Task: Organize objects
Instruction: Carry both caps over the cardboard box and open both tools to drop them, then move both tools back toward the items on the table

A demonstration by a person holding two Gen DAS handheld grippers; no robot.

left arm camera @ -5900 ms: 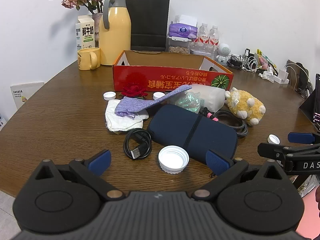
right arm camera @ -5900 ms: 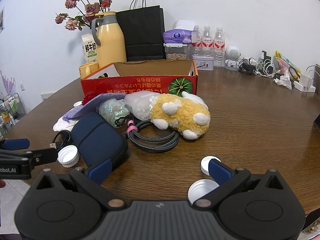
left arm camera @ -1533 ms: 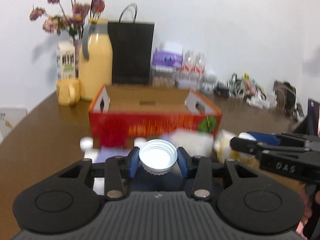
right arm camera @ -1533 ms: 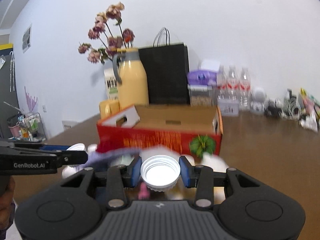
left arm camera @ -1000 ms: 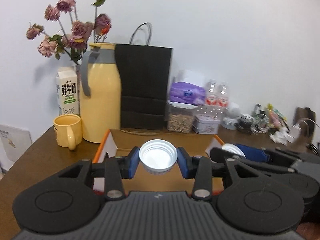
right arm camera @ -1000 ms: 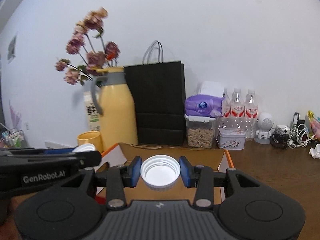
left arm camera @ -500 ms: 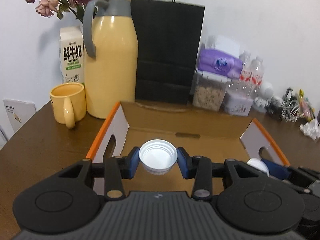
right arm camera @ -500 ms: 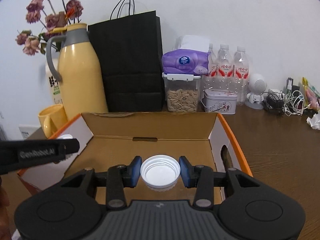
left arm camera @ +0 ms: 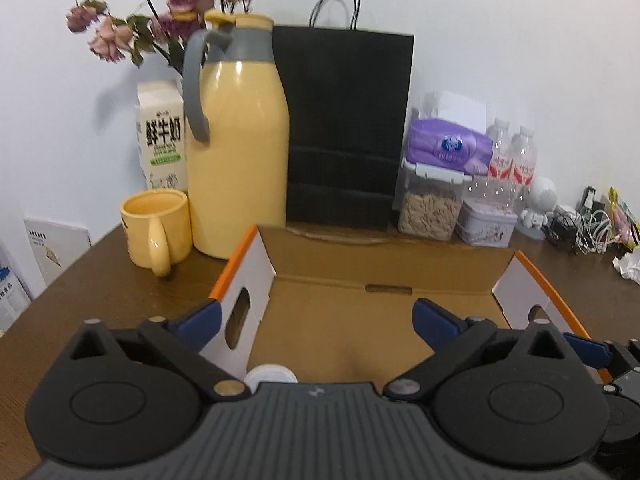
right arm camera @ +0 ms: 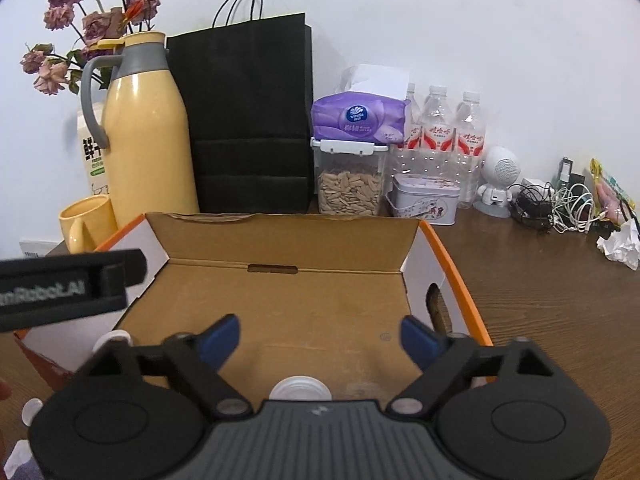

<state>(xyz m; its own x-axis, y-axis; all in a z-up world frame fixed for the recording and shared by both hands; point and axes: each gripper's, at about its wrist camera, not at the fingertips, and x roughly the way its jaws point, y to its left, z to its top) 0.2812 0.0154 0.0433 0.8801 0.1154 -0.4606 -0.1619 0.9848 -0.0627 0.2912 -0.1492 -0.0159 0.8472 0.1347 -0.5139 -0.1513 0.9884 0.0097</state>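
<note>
Now both spread, left gripper (left arm camera: pixel 316 318), right gripper (right arm camera: pixel 320 334), above box (right arm camera: pixel 288 240), two caps (right arm camera: pixel 300 390) inside.

The brown wooden table (right arm camera: pixel 560 300) carries a cardboard box (right arm camera: pixel 288 236), flask (right arm camera: pixel 148 128), mug (left arm camera: pixel 156 228), and apparently tangled cables (right arm camera: pixel 560 204).

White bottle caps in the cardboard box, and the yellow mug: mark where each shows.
white bottle cap (left arm camera: pixel 271 375), left wrist view, on its top face.
second white bottle cap (right arm camera: pixel 300 390), right wrist view, on its visible upper part.
yellow mug (left arm camera: pixel 158 225), left wrist view, on its front wall above the handle.
</note>
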